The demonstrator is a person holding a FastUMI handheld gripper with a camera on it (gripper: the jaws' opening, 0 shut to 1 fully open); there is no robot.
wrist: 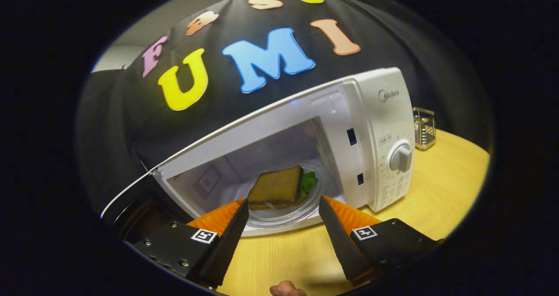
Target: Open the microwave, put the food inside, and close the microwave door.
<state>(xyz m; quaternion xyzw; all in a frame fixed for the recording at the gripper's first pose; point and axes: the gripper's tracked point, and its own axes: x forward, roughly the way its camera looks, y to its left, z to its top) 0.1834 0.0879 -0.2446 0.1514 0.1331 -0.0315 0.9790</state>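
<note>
We see one sandwich (278,187) already resting on the glass plate (284,217) inside one white microwave (375,125), just beyond our tool (284,208), whose two fingers stand apart and hold nothing. The microwave sits on the wooden worktop (436,191) with its door (126,200) swung wide to the left, so we judge that only the closing remains.

The door is now the thing to handle. We judge it a light, stiff, hinged panel that should swing freely until the latch catches, so a push on its outer face near the free edge, well away from the hinge, ought to serve better than a pinch. Its surface looks smooth, and the fingers may slide on it if pressed at a slant. The sandwich looks soft and easily squashed, with green leaf (308,182) poking out at one side, and is best left alone.

We count one dial (401,157) on the control panel and one wire basket (424,128) standing behind the microwave. A fingertip (286,289) shows beneath the tool.
</note>
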